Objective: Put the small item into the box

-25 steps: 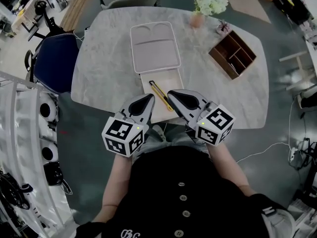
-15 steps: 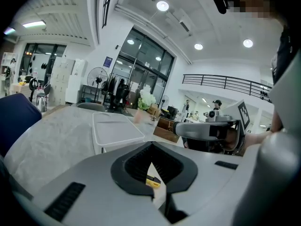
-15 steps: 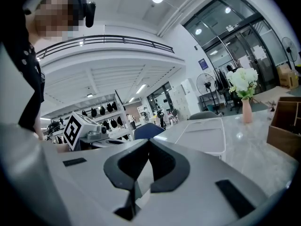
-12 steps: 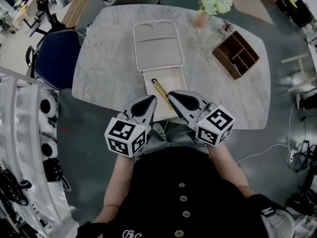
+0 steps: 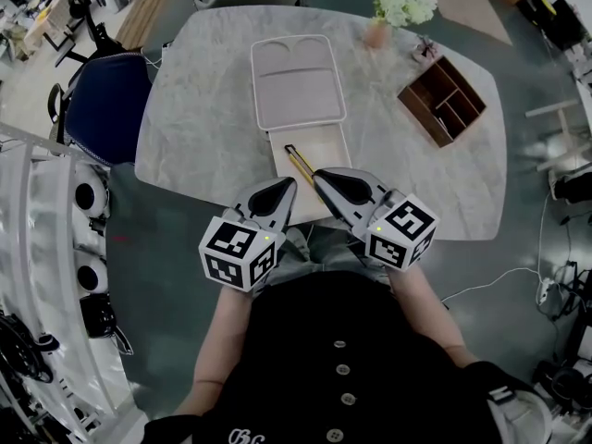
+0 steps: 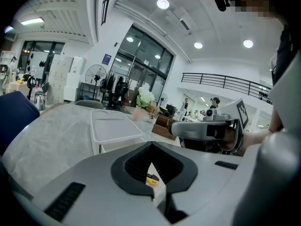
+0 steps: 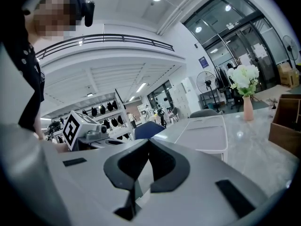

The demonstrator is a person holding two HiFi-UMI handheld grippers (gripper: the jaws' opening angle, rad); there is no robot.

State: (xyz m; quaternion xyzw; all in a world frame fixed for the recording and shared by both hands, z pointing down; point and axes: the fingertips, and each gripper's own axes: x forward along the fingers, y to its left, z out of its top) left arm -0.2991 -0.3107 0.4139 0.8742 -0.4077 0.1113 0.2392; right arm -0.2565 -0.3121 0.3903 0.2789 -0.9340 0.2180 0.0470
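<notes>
An open pale box [image 5: 340, 155] lies at the table's near edge, its white lid [image 5: 298, 81] folded back beyond it. A slim yellow-and-black item [image 5: 298, 163] lies slantwise in the box's left part. It also shows through the hole behind the left jaws as a yellow bit [image 6: 151, 178]. My left gripper [image 5: 287, 185] and right gripper [image 5: 319, 176] hover side by side over the box's near end. Both point away from me, shut and empty. In the gripper views the left gripper [image 6: 151, 144] and right gripper [image 7: 149, 140] have their tips together, and the lid [image 6: 115, 126] lies ahead.
A wooden divided organiser [image 5: 442, 100] stands at the table's right. A vase of white flowers [image 5: 398, 7] is at the far edge. A blue chair [image 5: 106, 109] stands off the table's left side, and white equipment fills the floor at left.
The camera view has shifted slightly. Both grippers stay shut in the same place over the box's near end, and the yellow item has not moved.
</notes>
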